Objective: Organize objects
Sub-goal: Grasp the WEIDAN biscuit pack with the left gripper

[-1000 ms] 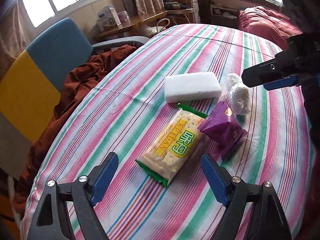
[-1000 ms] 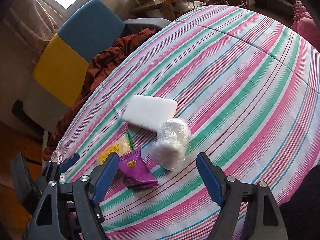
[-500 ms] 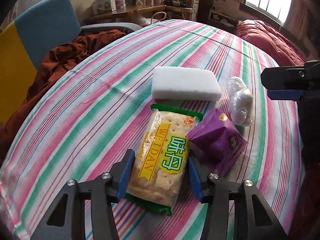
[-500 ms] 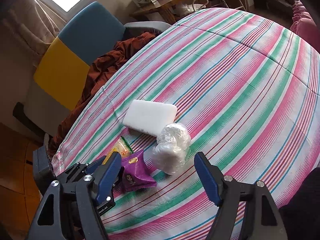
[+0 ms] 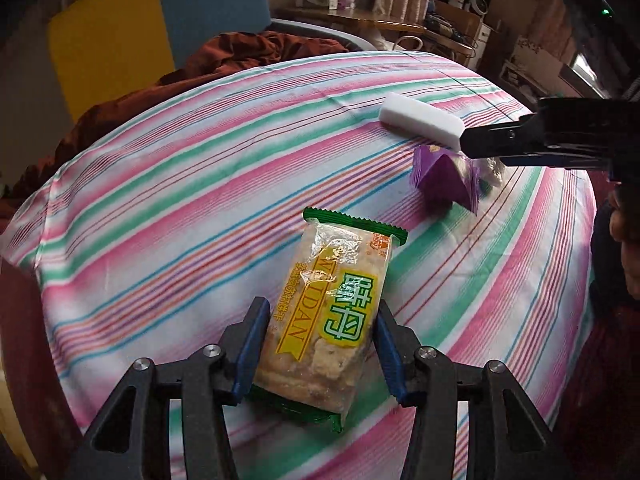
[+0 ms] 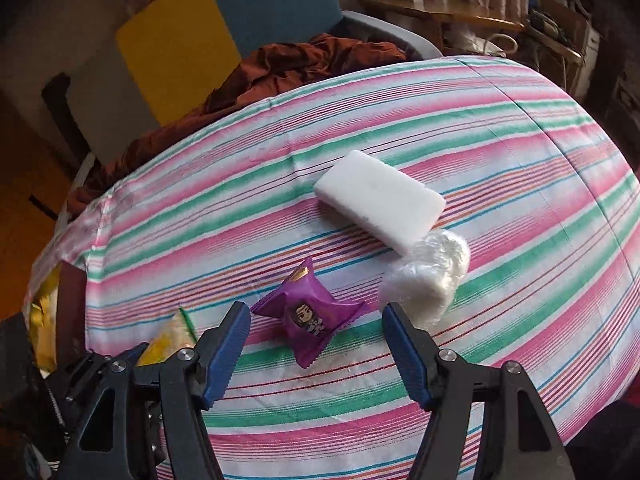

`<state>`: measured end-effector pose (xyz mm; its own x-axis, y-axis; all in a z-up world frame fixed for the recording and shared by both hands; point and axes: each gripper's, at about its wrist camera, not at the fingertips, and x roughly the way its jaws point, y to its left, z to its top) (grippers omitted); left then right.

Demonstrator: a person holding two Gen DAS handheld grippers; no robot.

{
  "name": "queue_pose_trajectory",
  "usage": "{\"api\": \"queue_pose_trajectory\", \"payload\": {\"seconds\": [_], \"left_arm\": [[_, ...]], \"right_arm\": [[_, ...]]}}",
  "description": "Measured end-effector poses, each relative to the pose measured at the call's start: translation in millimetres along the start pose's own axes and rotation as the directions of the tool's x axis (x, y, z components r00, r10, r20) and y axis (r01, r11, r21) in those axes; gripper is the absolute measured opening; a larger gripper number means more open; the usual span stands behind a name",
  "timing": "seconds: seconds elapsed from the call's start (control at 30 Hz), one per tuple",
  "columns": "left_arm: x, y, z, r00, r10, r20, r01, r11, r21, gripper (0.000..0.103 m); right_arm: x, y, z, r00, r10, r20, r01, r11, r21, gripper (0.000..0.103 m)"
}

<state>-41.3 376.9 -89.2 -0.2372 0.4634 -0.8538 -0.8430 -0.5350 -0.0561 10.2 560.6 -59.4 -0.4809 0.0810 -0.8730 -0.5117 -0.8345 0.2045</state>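
Left claw (image 5: 320, 344) clamps cracker packet (image 5: 324, 312); right claw (image 6: 316, 336), jaws just narrowing, straddles purple sachet (image 6: 310, 314) ungripped; next: close, lift both off worktop (image 6: 480, 128).

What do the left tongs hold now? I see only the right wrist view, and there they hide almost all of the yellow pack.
Observer: The left tongs have just been closing and grip a cracker pack by its long sides.
Operator: Which end do they grip?
Observer: The near end. The far end, with a green zigzag edge, sticks out free and points roughly toward the purple packet.
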Motion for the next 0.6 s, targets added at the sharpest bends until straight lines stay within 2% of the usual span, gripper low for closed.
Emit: {"api": "queue_pose_trajectory", "payload": {"seconds": [0.07,0.2,0.3,0.37,0.4,0.43,0.6], "left_arm": [[-11,3,-17,1.0,0.012,0.013,-0.012,1.0,-0.029,0.052],[-28,7,-40,1.0,0.008,0.029,-0.006,0.998,-0.069,0.052],[-32,9,-47,0.999,0.006,0.038,-0.004,0.997,-0.075,0.052],[-32,9,-47,0.999,0.006,0.041,-0.003,0.997,-0.08,0.052],[-28,7,-43,0.999,0.009,0.043,-0.006,0.997,-0.079,0.052],[-28,6,-44,0.999,0.015,0.048,-0.011,0.997,-0.076,0.052],[-26,2,-48,0.994,0.044,0.097,-0.038,0.997,-0.062,0.052]], "right_arm": [[6,15,-1,0.999,-0.046,-0.014,0.044,0.995,-0.088,0.07],[23,36,0,0.986,-0.165,-0.028,0.153,0.957,-0.247,0.07],[41,42,1,0.973,-0.222,-0.057,0.193,0.93,-0.314,0.07],[50,39,2,0.967,-0.246,-0.064,0.214,0.923,-0.321,0.066],[52,37,3,0.97,-0.233,-0.071,0.201,0.929,-0.311,0.046],[52,35,4,0.976,-0.203,-0.078,0.172,0.939,-0.297,0.038],[47,43,-5,0.987,-0.129,-0.1,0.094,0.951,-0.294,0.037]]}}
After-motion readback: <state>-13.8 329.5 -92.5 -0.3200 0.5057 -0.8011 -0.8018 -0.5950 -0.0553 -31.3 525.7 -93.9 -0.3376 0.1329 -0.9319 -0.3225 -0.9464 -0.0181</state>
